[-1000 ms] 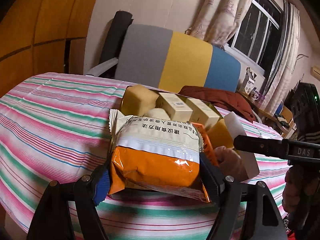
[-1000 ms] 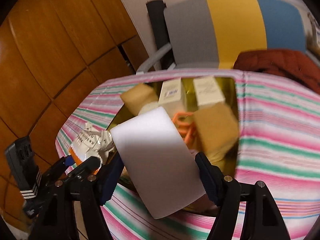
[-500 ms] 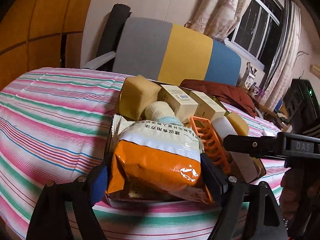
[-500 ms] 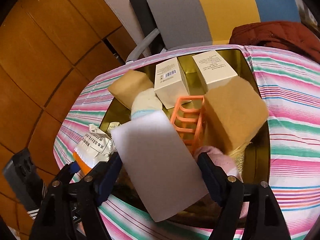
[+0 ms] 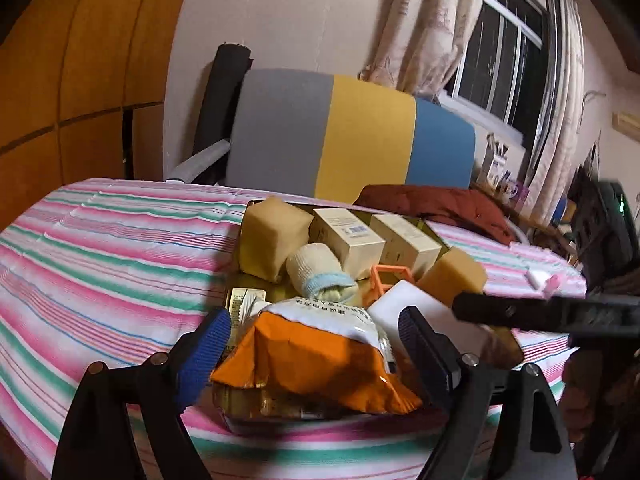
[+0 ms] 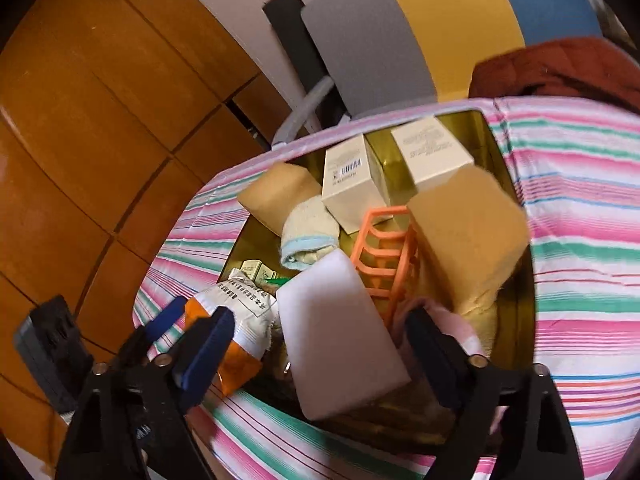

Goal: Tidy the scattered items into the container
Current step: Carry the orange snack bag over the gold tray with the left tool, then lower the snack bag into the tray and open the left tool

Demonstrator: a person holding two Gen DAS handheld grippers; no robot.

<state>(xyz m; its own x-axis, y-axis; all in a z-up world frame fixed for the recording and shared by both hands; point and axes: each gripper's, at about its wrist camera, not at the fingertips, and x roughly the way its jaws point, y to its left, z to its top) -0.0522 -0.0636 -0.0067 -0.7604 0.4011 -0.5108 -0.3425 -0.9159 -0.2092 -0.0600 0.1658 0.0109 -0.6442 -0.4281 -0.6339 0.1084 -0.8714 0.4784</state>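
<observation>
The gold tin (image 6: 516, 320) on the striped cloth already holds nearly everything; the left gripper (image 5: 314, 346) gapes clear around the orange snack bag (image 5: 316, 356) lying inside, while the right gripper (image 6: 320, 356), jaws closing, loosely brackets the white block (image 6: 340, 336); 1 small pink-and-white bit (image 5: 544, 280) looks left out

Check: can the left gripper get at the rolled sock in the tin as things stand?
Probably not directly. The orange snack bag sits between the left gripper's open fingers, right in front of the sock. Lifting over the bag should clear the way; nothing covers the sock.
</observation>
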